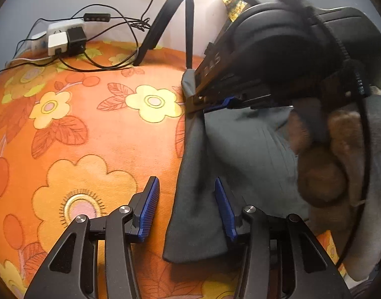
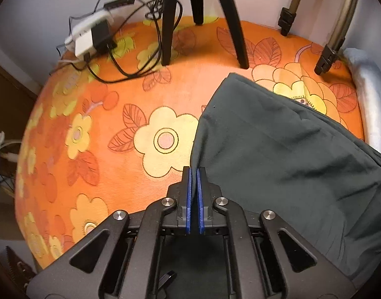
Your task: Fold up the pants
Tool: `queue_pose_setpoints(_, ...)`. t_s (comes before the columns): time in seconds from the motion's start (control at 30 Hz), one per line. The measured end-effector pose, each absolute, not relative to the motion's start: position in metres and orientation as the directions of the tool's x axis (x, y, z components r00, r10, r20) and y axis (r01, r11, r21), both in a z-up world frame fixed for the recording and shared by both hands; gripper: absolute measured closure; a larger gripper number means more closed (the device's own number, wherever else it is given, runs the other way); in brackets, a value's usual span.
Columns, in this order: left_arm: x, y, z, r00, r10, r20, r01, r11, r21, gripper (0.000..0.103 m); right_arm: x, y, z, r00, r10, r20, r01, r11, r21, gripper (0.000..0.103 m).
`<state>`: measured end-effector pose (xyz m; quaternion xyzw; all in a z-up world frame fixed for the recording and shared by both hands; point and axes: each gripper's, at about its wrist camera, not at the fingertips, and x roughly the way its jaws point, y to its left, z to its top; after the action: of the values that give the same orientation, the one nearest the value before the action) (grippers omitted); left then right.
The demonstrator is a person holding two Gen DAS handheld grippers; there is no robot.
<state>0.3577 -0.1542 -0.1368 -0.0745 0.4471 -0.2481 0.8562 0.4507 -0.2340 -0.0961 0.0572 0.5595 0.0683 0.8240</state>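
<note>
Dark grey pants (image 2: 277,154) are lying on the right part of an orange flowered cloth (image 2: 103,149) that is covering the desk. The right hand-held gripper (image 2: 194,174) is pinching the pants' left edge, its blue pads (image 2: 188,199) closed tight on the fabric. The left hand-held gripper (image 1: 186,199) is standing partly open over the same edge nearer the front, one pad (image 1: 222,206) resting on the pants and the other over the cloth, gripping nothing. A tripod (image 2: 202,12) and a power strip (image 2: 90,37) with cables are sitting at the far side.
</note>
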Motion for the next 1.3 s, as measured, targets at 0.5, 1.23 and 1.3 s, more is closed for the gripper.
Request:
queue_pose_setpoints(0.5, 0.313, -0.197, -0.079, 0.533, -0.585, -0.611, 0.499, 0.801, -0.331, 0.098, 0.413, -0.305, -0.041, 0.505, 0.298, -0.81, -0.013, 0.941, 0.338, 0.1)
queue_pose_setpoints(1.23, 0.222, -0.44, -0.072, 0.279, -0.798, -0.535, 0.718, 0.543, -0.436, 0.098, 0.278, -0.569, -0.028, 0.605, 0.074, -0.793, 0.254, 0.926, 0.281, 0.1)
queue_pose_setpoints(1.3, 0.214, -0.459, -0.08, 0.25, -0.798, -0.549, 0.731, 0.527, -0.433, 0.098, 0.264, -0.592, -0.039, 0.593, 0.059, -0.803, 0.288, 0.916, 0.28, 0.1)
